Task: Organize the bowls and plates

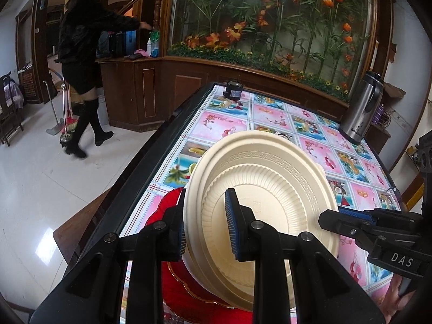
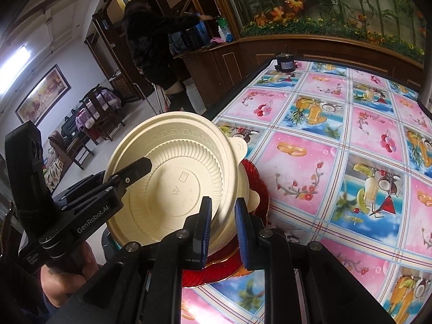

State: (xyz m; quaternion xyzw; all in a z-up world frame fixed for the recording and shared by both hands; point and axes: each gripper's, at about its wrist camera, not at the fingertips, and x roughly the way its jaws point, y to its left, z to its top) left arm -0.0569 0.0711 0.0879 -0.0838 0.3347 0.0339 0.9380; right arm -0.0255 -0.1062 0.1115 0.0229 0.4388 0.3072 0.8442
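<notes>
left gripper (image 1: 206, 232) and right gripper (image 2: 222, 232) each pinch the rim of the inverted cream bowl (image 1: 259, 189), jaws nearly closed, at its 9 and 3 o'clock; bowl tilted above red plate (image 2: 255, 189) on table (image 2: 337, 140).

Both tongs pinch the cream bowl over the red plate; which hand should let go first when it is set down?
Probably the right. The right tongs pinch only the near rim of the cream bowl, while the left tongs straddle its wall deeper, so they could steady it onto the red plate alone.
</notes>
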